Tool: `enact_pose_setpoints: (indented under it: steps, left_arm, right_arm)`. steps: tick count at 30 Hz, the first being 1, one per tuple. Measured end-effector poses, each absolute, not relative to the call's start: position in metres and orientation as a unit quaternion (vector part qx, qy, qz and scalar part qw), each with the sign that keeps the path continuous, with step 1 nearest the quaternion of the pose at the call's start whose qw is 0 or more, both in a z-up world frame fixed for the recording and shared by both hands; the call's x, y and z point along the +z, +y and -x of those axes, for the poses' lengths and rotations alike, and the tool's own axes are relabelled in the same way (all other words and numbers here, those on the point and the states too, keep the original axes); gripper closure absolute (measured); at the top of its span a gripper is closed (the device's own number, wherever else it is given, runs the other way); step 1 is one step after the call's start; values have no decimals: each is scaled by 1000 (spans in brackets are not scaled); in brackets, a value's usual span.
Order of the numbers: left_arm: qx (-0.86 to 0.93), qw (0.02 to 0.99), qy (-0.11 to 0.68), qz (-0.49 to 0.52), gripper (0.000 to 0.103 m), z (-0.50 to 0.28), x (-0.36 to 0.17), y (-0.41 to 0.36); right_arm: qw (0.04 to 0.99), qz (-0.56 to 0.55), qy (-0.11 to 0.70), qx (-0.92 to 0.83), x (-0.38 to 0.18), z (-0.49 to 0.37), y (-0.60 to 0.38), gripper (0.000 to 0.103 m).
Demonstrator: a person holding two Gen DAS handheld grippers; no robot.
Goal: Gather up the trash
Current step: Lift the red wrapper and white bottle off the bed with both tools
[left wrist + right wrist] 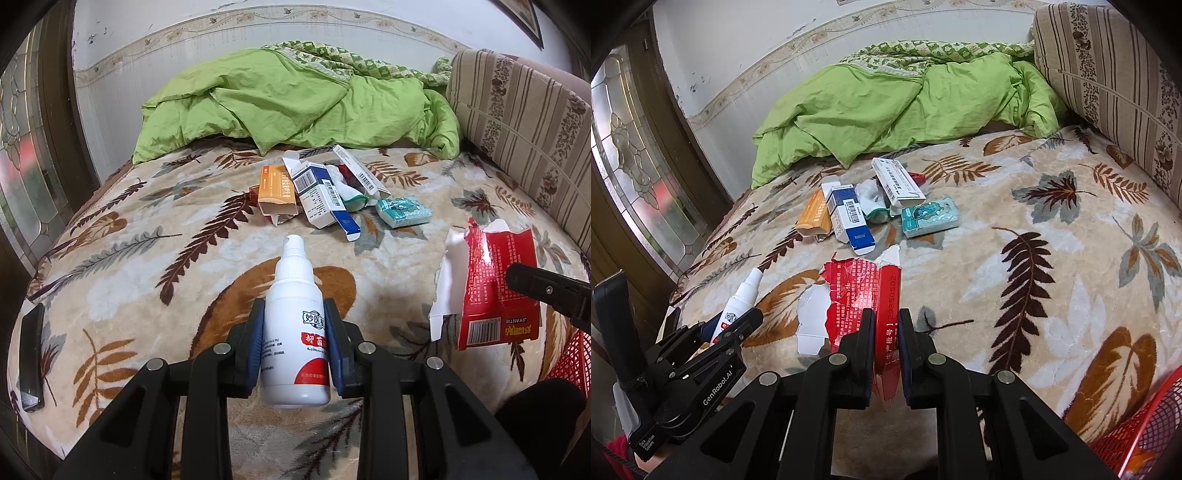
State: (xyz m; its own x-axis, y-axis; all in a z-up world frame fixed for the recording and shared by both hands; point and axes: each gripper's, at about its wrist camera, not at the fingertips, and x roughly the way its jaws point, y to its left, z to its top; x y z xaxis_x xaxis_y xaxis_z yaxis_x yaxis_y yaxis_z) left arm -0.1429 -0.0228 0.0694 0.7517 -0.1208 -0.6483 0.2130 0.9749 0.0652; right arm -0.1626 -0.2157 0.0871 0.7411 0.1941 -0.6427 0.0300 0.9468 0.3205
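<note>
My left gripper point(295, 321) is shut on a white spray bottle point(293, 325) with a red label, held above the bed with its nozzle pointing away. My right gripper point(886, 328) is shut on a torn red carton point(882, 295), also seen in the left wrist view as a red carton point(495, 288) at the right. The bottle point(738, 302) and left gripper point(729, 326) show at the lower left of the right wrist view. Further up the bed lies a heap of trash: an orange box point(277, 190), a blue-and-white box point(317, 195), a white box point(360, 171), crumpled tissue and a teal tissue pack point(404, 211).
A leaf-patterned blanket point(147, 258) covers the bed, with a green quilt point(295, 99) bunched at its far end. A striped cushion point(524, 129) runs along the right side. A red mesh basket point(1145, 428) sits at the lower right. A dark phone-like slab point(31, 354) lies at the bed's left edge.
</note>
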Motion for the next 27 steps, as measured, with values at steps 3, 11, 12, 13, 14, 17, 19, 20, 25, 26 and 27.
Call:
enact_pose_setpoints:
  steps: [3, 11, 12, 13, 14, 17, 19, 20, 25, 26, 27]
  left_arm:
    - [-89, 933, 342, -67, 74, 143, 69, -23]
    - [-89, 933, 342, -67, 74, 142, 68, -24]
    - [-89, 933, 342, -67, 74, 142, 68, -24]
    - [-89, 933, 342, -67, 74, 142, 69, -24]
    - [-89, 933, 342, -67, 74, 142, 69, -23]
    - [-89, 933, 343, -67, 74, 142, 69, -24]
    - [-89, 933, 342, -67, 74, 142, 69, -24]
    - [-89, 933, 342, -67, 74, 142, 69, -23]
    - [-97, 933, 342, -63, 74, 142, 67, -25]
    - [-100, 932, 341, -62, 74, 142, 66, -24]
    - [-106, 932, 341, -60, 74, 143, 67, -24]
  right_arm:
    - [920, -157, 357, 44, 87, 163, -216, 91]
    - [918, -160, 359, 45, 86, 164, -217, 91]
    - [918, -161, 359, 44, 86, 164, -217, 91]
    - [918, -161, 359, 44, 86, 164, -217, 91]
    - [918, -160, 359, 45, 86, 164, -217, 91]
    - [918, -161, 359, 44, 86, 164, -217, 91]
    - [918, -161, 359, 44, 86, 164, -218, 91]
    - [918, -161, 359, 44, 87, 164, -218, 91]
    - [918, -161, 358, 45, 87, 164, -219, 91]
    - [918, -162, 359, 45, 87, 164, -218, 91]
    - [917, -166, 359, 44, 87, 163, -220, 91]
